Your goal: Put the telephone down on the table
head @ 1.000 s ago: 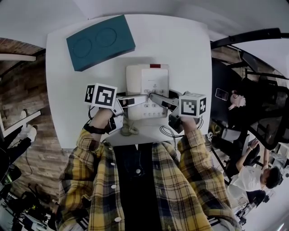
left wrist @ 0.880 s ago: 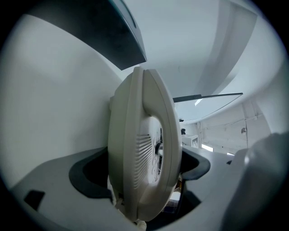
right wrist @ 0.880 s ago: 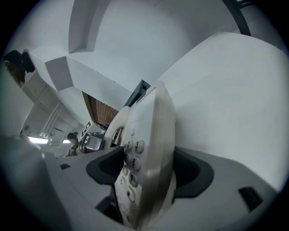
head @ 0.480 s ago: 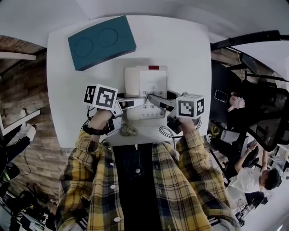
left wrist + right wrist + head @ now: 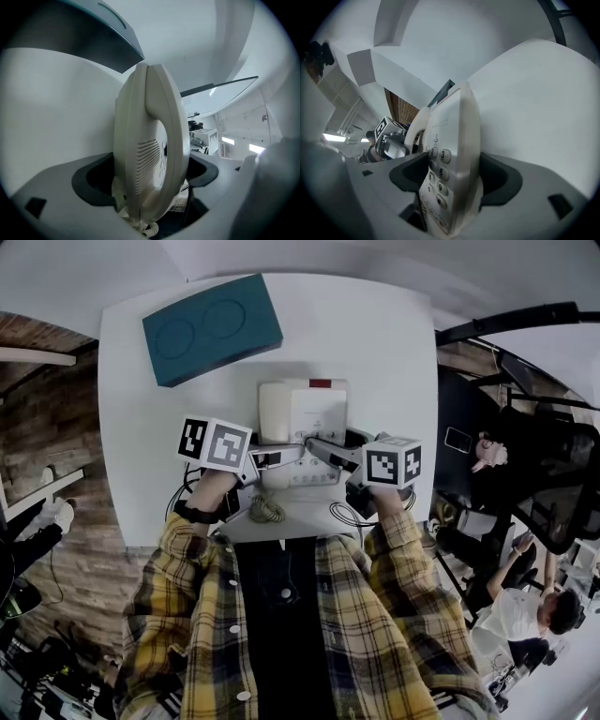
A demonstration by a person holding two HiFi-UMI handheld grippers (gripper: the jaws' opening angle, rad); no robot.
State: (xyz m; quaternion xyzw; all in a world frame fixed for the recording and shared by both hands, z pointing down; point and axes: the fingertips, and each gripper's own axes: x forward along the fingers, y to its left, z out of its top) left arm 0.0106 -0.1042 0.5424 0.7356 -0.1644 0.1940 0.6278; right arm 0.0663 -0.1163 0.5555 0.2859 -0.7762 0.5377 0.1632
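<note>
Telephone (image 5: 302, 413) gripped from both sides, just short of the teal box (image 5: 212, 326).
It has edged slightly nearer the box over the last second, low over the table (image 5: 384, 352); touchdown looks close but unconfirmed. The left gripper (image 5: 270, 457) and right gripper (image 5: 325, 449) point inward, level, each clamped on one side of it.

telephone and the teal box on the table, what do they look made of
The telephone is likely moulded plastic: an off-white, smooth, slightly glossy shell with moulded speaker slots and raised keys. The teal box is harder to call, perhaps plastic or coated card. Its surface is matte and evenly teal, with two circles pressed into the top.
</note>
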